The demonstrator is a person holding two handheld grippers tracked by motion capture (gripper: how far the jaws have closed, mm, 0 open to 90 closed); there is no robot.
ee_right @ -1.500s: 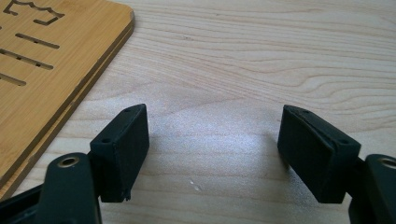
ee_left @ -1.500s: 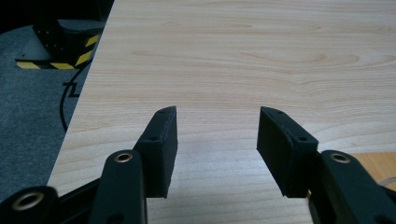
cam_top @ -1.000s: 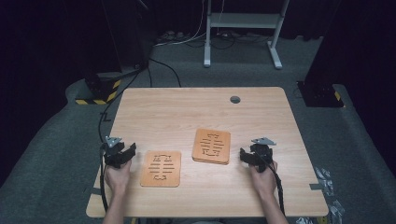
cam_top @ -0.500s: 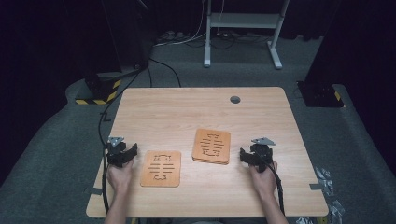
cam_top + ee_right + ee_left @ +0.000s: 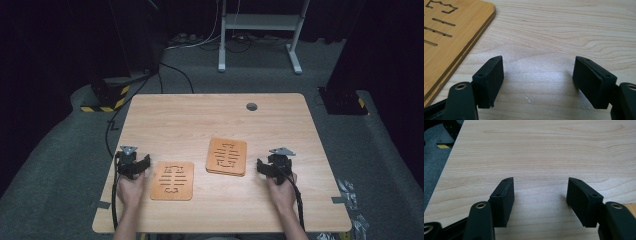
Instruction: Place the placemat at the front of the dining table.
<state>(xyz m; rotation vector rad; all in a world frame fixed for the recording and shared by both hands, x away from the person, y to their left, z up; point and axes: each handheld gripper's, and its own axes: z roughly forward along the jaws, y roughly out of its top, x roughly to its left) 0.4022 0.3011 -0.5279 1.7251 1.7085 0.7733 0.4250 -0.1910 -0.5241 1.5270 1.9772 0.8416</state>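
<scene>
So here's where I'm at: both grippers are parked low on the wooden table [image 5: 200,115], one at each side, and both sets of jaws are spread wide with nothing between them but bare wood.

My left gripper [image 5: 131,165] sits near the table's left edge. The nearer bamboo board [image 5: 173,180], the one with slots cut through it, lies flat just beside it on the inner side. Not touching as far as I can tell. In the left gripper view [image 5: 540,192] a tiny orange corner of that board [image 5: 630,206] peeks in at the far right, outside my right-hand jaw, so it's off to the side, not in the gap.

My right gripper [image 5: 276,165] is over on the other side. The second board [image 5: 227,156] lies a bit farther up the table, just to the inside of it, and looks like two layers stacked. In the right gripper view [image 5: 537,75] that board [image 5: 446,32] fills the upper left, its edge running diagonally past my left-hand jaw, close but apart.
</scene>
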